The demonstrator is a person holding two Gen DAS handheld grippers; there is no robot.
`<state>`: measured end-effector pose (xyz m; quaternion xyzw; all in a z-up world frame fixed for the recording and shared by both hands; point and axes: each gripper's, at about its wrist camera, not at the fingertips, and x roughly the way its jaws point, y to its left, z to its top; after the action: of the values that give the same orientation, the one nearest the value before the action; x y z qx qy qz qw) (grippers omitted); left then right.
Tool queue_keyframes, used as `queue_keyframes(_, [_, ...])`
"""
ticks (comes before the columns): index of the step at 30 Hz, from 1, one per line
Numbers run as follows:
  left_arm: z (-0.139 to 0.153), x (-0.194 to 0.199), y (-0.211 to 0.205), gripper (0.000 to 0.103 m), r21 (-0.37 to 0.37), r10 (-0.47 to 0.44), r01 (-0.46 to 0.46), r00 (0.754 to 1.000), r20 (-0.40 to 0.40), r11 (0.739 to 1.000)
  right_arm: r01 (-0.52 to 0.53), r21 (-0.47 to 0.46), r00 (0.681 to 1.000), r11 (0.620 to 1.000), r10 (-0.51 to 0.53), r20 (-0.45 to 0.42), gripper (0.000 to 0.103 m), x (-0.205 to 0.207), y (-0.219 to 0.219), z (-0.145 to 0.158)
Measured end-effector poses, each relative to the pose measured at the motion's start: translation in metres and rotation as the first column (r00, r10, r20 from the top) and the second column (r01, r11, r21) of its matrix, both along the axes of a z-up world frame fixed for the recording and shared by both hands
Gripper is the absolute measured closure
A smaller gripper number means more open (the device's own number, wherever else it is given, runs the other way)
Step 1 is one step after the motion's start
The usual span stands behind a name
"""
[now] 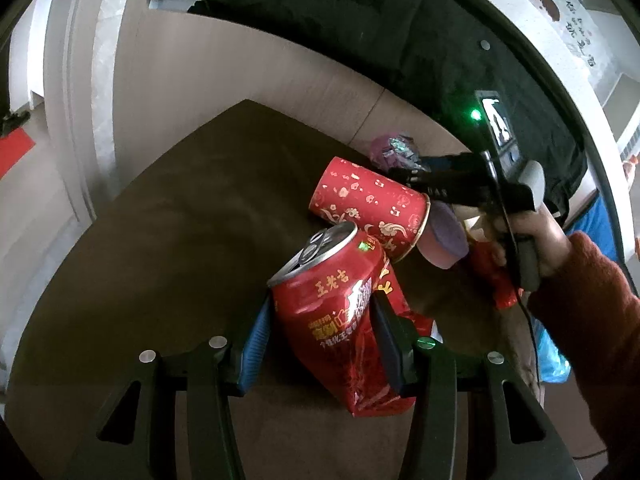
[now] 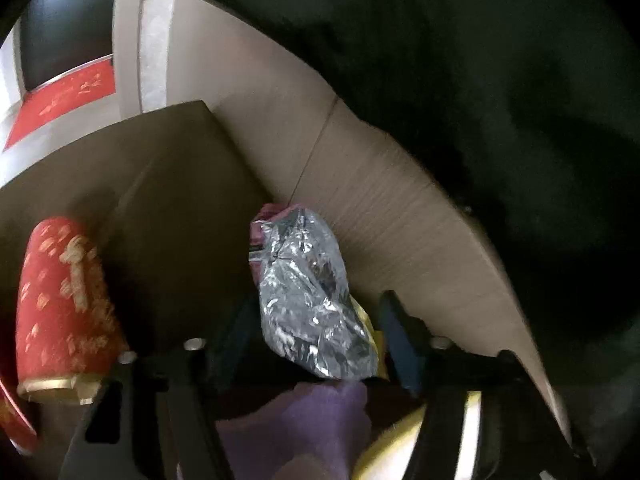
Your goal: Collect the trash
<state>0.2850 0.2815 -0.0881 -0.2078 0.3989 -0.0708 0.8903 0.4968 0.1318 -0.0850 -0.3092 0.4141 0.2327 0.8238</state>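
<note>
My left gripper (image 1: pixel 320 304) is shut on a dented red drink can (image 1: pixel 332 300), its blue pads pressing both sides, held over an open cardboard box (image 1: pixel 160 240). In the box lie a red paper cup (image 1: pixel 368 204) on its side and a purple cup (image 1: pixel 444 236). My right gripper (image 1: pixel 404 174) reaches in from the right. In the right wrist view a crumpled silver foil wrapper (image 2: pixel 308 300) lies between the fingers of the right gripper (image 2: pixel 316 328), against the box wall (image 2: pixel 380 200), with a gap at the right finger. The red paper cup (image 2: pixel 64 304) lies to its left.
A hand (image 1: pixel 528 236) in a rust-red sleeve holds the right gripper. A red wrapper (image 1: pixel 496 276) lies under it, and a blue bag (image 1: pixel 552 360) sits outside the box. Dark fabric (image 1: pixel 360 20) hangs over the box's far wall. Pale floor lies left.
</note>
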Motion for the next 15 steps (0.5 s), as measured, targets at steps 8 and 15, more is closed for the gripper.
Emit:
queue_keyframes(8, [0.000,0.002,-0.010,0.053,-0.011,-0.024,0.024,1.000,-0.001,1.000,0.027,0.198,0.999,0.980,-0.018,-0.049,0.096,-0.029,-0.039,0.034])
queue_keyframes(15, [0.019,-0.004,-0.044,0.053,0.018,-0.064,0.063,0.997,0.040,0.998,0.090,0.382,0.995,0.920,-0.068,-0.070,0.097,-0.103,-0.105,0.083])
